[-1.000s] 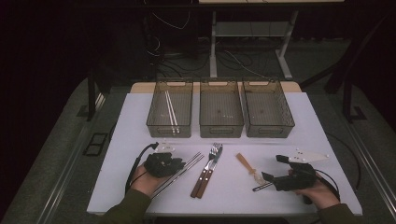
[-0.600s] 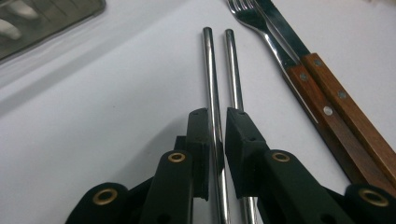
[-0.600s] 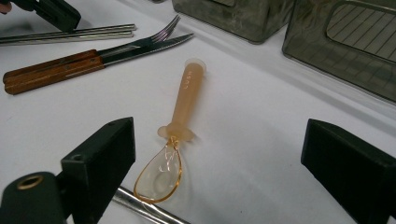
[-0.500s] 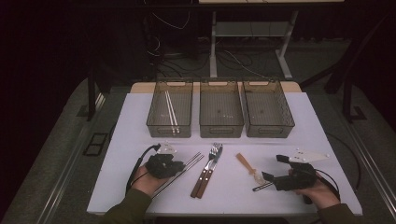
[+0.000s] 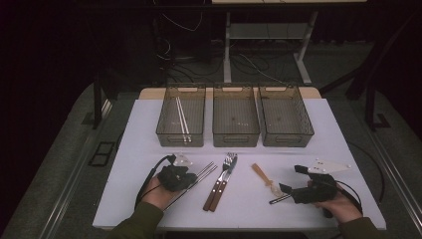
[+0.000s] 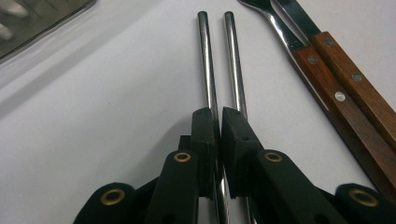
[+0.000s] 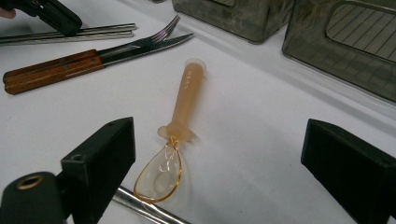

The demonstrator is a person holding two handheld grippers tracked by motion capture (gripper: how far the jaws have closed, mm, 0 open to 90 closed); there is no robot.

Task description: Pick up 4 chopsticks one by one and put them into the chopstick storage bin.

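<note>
Two metal chopsticks [image 6: 208, 60] lie side by side on the white table [image 5: 149, 149], left of a wooden-handled fork and knife [image 5: 221, 184]. My left gripper [image 6: 219, 126] rests low over the chopsticks' near half; its jaws have just been closing and now pinch one chopstick between the pads, while the other runs under the right jaw. In the high view this left gripper [image 5: 193, 175] sits at the front left. My right gripper [image 7: 219, 158] stands wide open at the front right. A translucent amber spoon [image 7: 187, 93] lies on the table ahead of it, with the bowl between the jaws.
Three smoky plastic bins stand in a row at the back: the left bin [image 5: 180, 140] holds a pale pair of chopsticks [image 5: 182, 119], beside the middle bin [image 5: 235, 140] and right bin [image 5: 286, 140]. A thin metal rod [image 7: 140, 205] lies under the spoon's bowl.
</note>
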